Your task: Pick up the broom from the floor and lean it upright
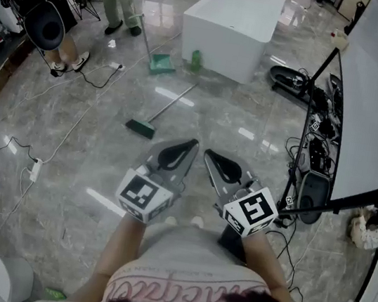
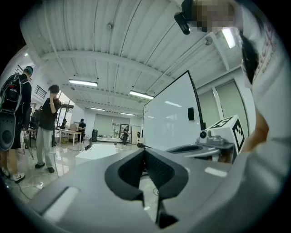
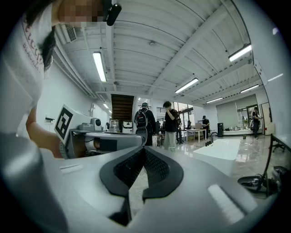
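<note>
Ahead on floor (image 1: 88, 159), broom (image 1: 167, 109), bristles indistinct

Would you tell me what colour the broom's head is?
The broom's head is dark green; head view shows it best.

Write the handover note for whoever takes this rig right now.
Left tool: shut, empty, held level in front of the body.
Right tool: shut, empty, beside the left one.
Broom: lying flat on the floor, ahead of both tools and clear of them. Its head is nearer you, its handle end toward the white block. A green dustpan stands beyond it.
Done: nothing; the broom is untouched.
Left: open a tool, reach the handle, grip, lift, and lean the broom upright, probably against the block.
</note>
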The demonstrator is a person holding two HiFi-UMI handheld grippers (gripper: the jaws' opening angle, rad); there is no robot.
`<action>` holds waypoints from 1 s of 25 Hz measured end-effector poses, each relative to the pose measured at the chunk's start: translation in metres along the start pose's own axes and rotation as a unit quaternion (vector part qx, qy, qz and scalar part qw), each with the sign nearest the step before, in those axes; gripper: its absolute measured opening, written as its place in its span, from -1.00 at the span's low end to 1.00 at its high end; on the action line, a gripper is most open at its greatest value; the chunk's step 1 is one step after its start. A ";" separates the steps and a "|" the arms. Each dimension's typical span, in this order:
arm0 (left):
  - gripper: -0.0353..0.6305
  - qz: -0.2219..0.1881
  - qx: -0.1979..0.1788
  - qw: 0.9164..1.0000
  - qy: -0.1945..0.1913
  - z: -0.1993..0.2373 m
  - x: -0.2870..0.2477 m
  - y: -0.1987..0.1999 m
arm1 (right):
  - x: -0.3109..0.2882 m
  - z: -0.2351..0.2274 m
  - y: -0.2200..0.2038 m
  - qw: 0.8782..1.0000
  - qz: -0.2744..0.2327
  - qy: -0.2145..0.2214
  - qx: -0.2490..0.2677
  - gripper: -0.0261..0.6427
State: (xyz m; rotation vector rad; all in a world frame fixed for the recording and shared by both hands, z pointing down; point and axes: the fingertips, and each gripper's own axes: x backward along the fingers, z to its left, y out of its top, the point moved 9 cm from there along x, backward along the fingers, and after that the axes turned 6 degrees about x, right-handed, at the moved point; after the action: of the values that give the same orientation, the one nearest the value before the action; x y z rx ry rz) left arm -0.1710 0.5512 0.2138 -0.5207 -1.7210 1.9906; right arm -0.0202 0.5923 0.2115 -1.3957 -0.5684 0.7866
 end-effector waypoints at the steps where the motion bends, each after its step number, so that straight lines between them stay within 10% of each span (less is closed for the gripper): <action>1: -0.89 -0.002 -0.001 1.000 0.000 0.000 0.000 0.000 | 0.000 0.000 0.000 1.000 0.000 0.001 0.001 -0.92; 25: -0.89 -0.002 0.012 0.999 0.034 -0.019 -0.025 -0.006 | 0.025 -0.031 -0.010 1.000 -0.003 0.011 -0.007 -0.92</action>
State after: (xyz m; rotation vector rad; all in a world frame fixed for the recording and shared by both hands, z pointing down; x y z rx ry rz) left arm -0.1396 0.5537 0.2165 -0.5699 -1.6553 1.9650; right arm 0.0205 0.5919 0.2155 -1.4136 -0.5619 0.7632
